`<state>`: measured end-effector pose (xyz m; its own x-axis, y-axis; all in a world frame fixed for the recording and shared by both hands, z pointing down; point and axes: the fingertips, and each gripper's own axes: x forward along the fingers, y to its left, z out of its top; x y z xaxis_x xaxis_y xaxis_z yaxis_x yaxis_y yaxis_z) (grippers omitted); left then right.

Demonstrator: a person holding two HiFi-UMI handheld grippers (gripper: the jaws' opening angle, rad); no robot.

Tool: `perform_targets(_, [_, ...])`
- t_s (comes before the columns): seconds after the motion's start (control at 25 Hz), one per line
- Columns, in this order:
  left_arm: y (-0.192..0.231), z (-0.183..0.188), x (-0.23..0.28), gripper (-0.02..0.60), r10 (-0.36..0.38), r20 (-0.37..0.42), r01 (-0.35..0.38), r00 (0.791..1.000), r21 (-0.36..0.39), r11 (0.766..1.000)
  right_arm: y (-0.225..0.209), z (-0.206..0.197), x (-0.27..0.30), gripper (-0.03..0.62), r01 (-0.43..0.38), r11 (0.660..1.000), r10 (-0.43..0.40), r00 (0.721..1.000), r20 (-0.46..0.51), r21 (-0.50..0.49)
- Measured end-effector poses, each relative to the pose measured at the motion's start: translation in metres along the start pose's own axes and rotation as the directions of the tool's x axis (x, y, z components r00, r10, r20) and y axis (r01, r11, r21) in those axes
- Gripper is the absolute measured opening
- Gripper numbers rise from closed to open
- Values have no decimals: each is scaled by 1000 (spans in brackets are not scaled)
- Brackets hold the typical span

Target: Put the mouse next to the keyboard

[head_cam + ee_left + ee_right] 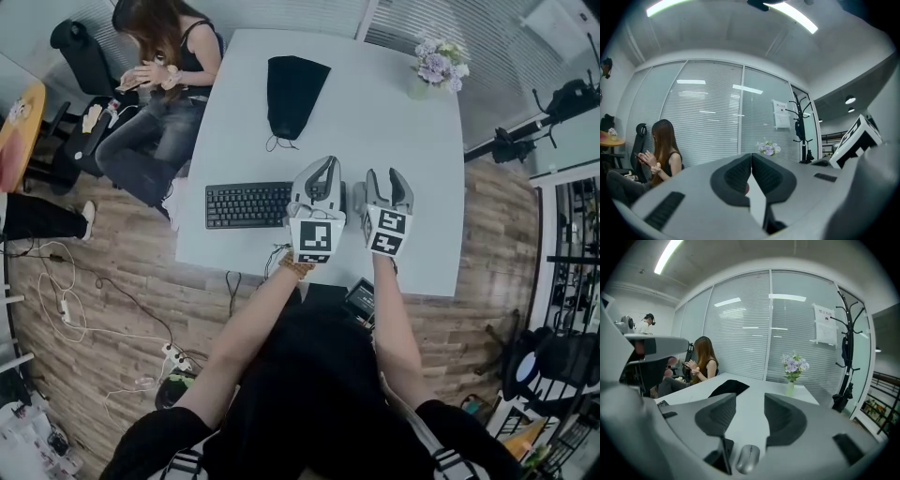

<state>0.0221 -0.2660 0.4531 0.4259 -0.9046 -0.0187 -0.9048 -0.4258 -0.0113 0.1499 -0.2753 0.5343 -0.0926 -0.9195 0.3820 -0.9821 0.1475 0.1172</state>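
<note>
- Mouse (747, 458) sits flat on the white table (412, 187). The right gripper view catches it low down, just beneath the jaws and touching neither of them.
- Right gripper (750, 404) hangs over it with the jaws a moderate way apart. Nothing is between the pads, only bare tabletop showing through the gap.
- Left gripper (323, 164) is beside the right one, the two nearly side by side above the table's near half. Its own view shows the pads pressed together at the tips, with nothing gripped.
- Keyboard (248, 204) lies on the table's left part, and the left gripper covers its right end in the head view.
- From the head view the grippers hide the mouse, so how close it lies to the keyboard can't be judged there. It is somewhere right of the keys.
- Further back, a black bag (293, 94) lies in the middle of the table, drawstring trailing toward the keyboard.
- A vase of pale purple flowers (439, 64) stands at the far right corner.
- A seated person (159, 84) is at the table's far left, hands raised in front of them.
- A coat stand (846, 357) rises by the blinds on the right.
</note>
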Motion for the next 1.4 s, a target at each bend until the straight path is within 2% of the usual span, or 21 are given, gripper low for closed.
perform_targets(0.16, [-1, 4, -1, 12, 1, 5, -1, 1000, 2, 1000, -1, 15, -7, 184, 9, 1000, -10, 999, 46, 13])
perform_targets(0.48, [0, 23, -2, 12, 4, 37, -4, 999, -7, 1000, -3, 58, -26, 169, 38, 998, -31, 987, 157, -41])
perform_targets(0.76, [0, 37, -5, 12, 10, 73, -10, 997, -2, 1000, -2, 99, -51, 147, 107, 989, -75, 956, 284, -100])
perform_targets(1.04, [3, 51, -10, 12, 28, 109, -29, 994, 15, 999, -1, 117, -67, 146, 104, 989, -63, 940, 336, -108])
perform_targets(1.24, [4, 66, -17, 12, 28, 142, -29, 989, 8, 1000, 13, 141, -92, 144, 95, 986, -29, 909, 416, -139])
perform_targets(1.4, [4, 81, -22, 12, 22, 187, -28, 982, 31, 999, 22, 151, -104, 135, 77, 988, -7, 887, 461, -133])
